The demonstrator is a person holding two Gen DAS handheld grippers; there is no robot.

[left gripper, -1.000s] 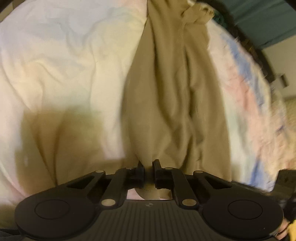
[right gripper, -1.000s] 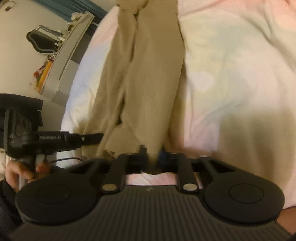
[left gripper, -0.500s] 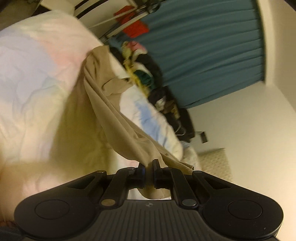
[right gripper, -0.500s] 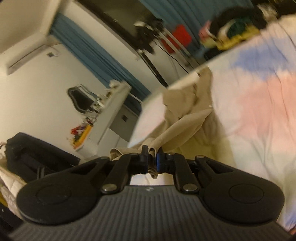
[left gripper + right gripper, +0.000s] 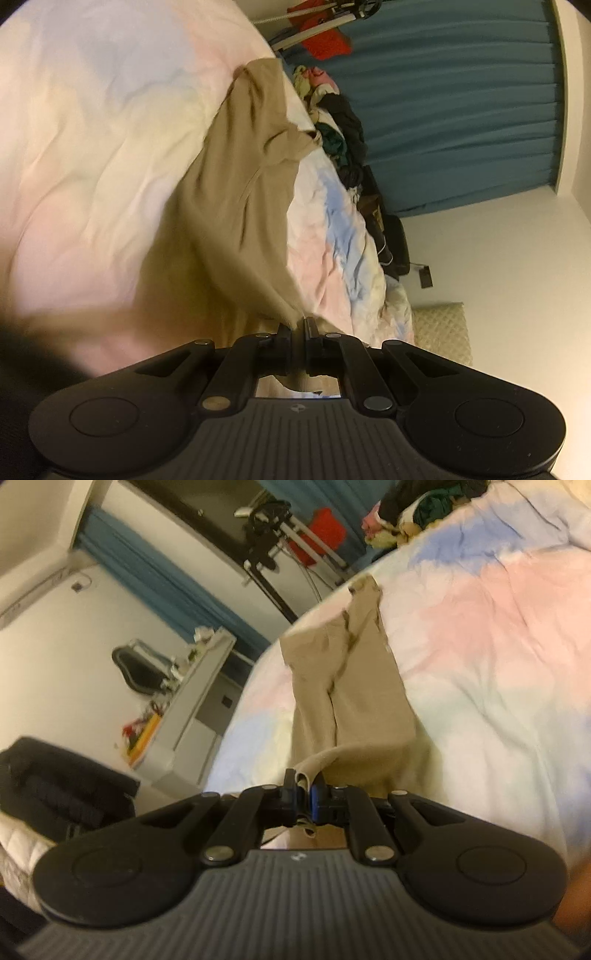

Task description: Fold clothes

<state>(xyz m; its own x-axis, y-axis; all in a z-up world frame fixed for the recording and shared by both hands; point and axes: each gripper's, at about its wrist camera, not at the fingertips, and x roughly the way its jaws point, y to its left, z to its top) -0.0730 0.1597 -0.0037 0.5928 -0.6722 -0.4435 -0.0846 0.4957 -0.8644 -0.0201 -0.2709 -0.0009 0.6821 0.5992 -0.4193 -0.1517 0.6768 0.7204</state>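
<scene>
Both hand-held grippers (image 5: 297,325) (image 5: 306,786) higher, downward-tilted

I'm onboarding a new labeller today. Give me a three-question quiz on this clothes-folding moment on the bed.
1. True or false: both claws are shut on the beige garment.
2. What colour are the curtains behind the bed?
3. Where does the far end of the garment lie: A) on the bedspread, B) on the floor, C) on the desk?

Key: 1 true: the left claw and the right claw each pinch a near edge of it. 2 blue. 3 A.
</scene>
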